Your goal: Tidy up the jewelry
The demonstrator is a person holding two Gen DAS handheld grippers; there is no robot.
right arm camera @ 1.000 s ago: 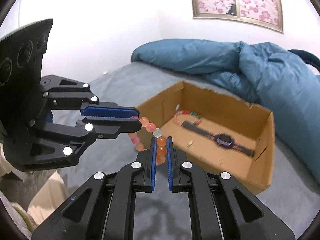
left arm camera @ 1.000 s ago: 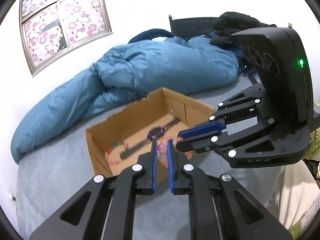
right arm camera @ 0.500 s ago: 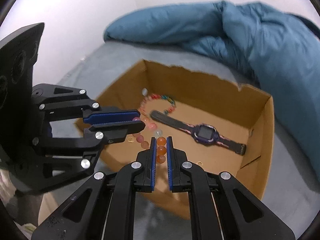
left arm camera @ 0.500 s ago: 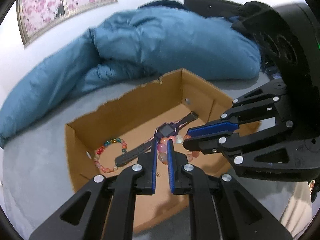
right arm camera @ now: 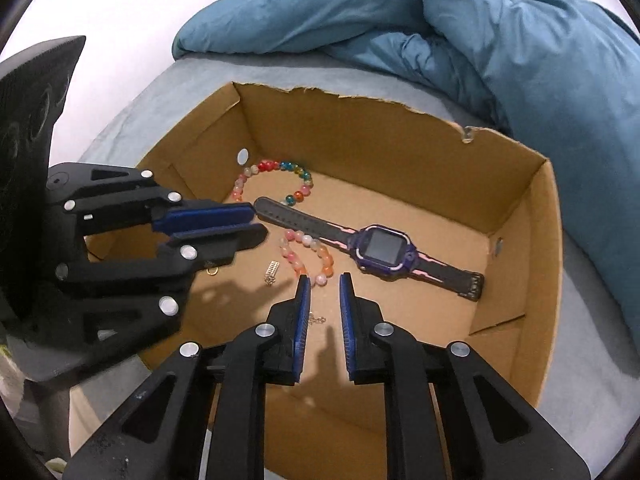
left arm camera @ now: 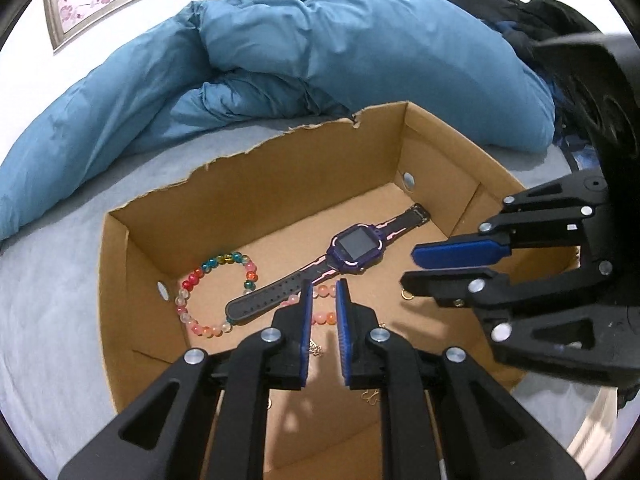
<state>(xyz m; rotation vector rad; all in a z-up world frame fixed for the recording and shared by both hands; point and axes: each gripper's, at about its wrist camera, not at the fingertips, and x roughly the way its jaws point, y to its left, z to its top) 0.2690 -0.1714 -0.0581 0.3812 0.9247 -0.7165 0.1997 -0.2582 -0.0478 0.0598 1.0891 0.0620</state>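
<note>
Blue ribbed pads line my two claws, both pointing down into one cardboard box [right arm camera: 516,240] with a torn rim. My right claw [right arm camera: 323,292] and left claw [left arm camera: 321,300] stand narrow with jaws opening, nothing between them. Just ahead of the right claw lies the pink-orange bead bracelet [right arm camera: 308,254], round and glossy, beside tiny gold pieces. Beyond it lie one purple watch [right arm camera: 380,246] and one rainbow bead bracelet [right arm camera: 276,180]. Farther off, a puffy blue duvet [right arm camera: 500,28] covers the bed.

Blue duvet [left arm camera: 340,60] on grey bed [left arm camera: 48,280], white wall [right arm camera: 120,8]
</note>
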